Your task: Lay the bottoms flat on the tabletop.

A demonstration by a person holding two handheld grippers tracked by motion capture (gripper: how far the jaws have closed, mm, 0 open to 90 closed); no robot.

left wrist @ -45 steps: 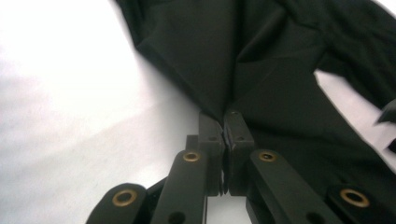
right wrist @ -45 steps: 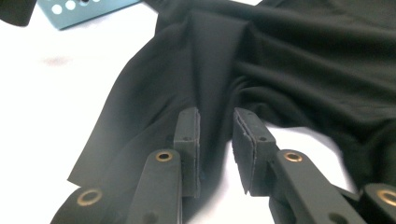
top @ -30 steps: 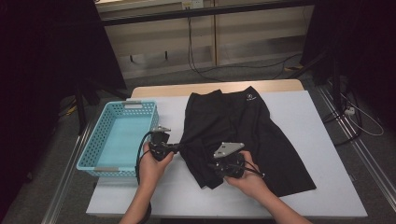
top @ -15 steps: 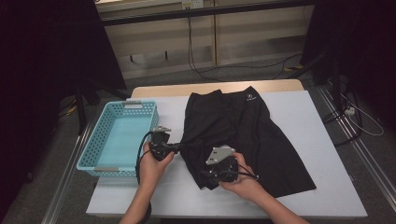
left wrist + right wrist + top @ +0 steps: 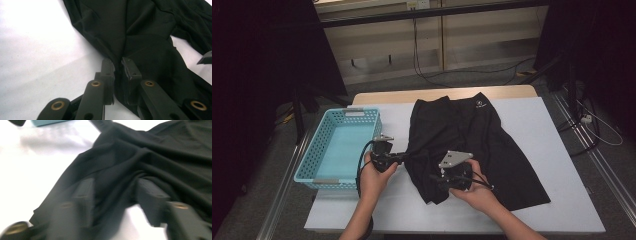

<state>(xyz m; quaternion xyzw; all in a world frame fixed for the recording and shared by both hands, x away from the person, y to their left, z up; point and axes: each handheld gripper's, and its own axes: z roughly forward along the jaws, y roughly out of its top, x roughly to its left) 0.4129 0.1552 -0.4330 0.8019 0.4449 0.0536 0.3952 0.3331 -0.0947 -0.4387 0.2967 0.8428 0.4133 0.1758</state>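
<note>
A light blue plastic basket (image 5: pixel 339 150) sits at the table's left edge. Just right of it, the left gripper (image 5: pixel 404 156) pinches a fold of the black shorts (image 5: pixel 472 145), jaws narrow, easing slightly apart. The shorts lie spread across the white table (image 5: pixel 557 130). The right gripper (image 5: pixel 437 180) straddles bunched fabric at the near hem, jaws closing, not yet pressing.

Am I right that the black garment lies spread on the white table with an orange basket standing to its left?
Not quite: the basket is light blue, not orange, as the high view shows. The rest holds: the black garment lies spread on the white table, and the basket stands to its left.
</note>
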